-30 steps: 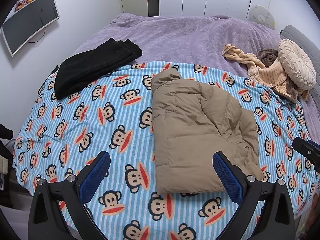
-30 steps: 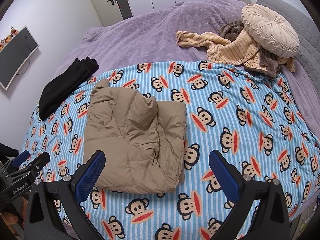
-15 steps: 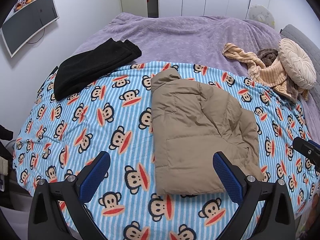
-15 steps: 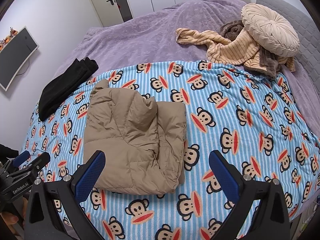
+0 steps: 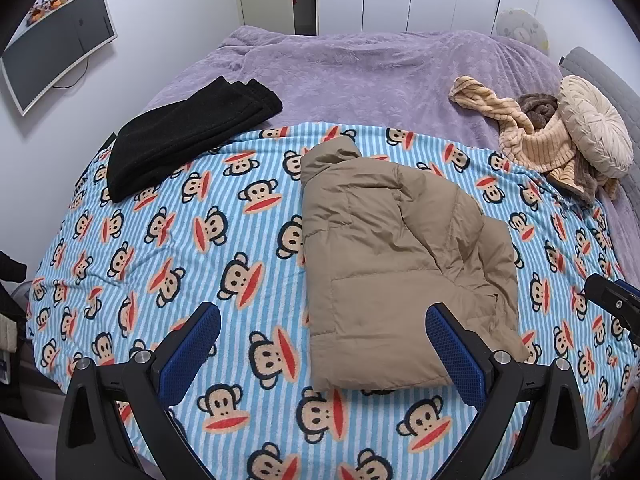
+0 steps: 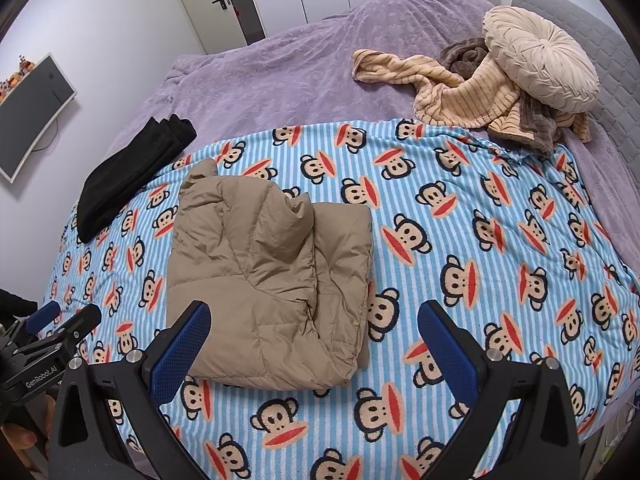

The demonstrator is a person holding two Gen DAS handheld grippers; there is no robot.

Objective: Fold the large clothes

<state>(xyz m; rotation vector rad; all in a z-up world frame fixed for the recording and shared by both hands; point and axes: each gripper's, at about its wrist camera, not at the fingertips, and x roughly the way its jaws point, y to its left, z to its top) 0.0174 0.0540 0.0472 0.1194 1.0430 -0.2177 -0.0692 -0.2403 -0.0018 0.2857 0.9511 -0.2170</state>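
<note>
A tan puffer jacket lies folded into a compact rectangle on the blue striped monkey-print blanket, collar toward the far side. My left gripper hovers open above the near edge of the bed, its right pad over the jacket's near corner. The right wrist view shows the same jacket left of centre, and my right gripper hangs open over its near right corner, holding nothing. The left gripper's body shows at the far left of that view.
A folded black garment lies at the blanket's far left. Striped beige and brown clothes are heaped at the far right under a round cream cushion. A purple bedspread covers the far bed. A monitor hangs on the left wall.
</note>
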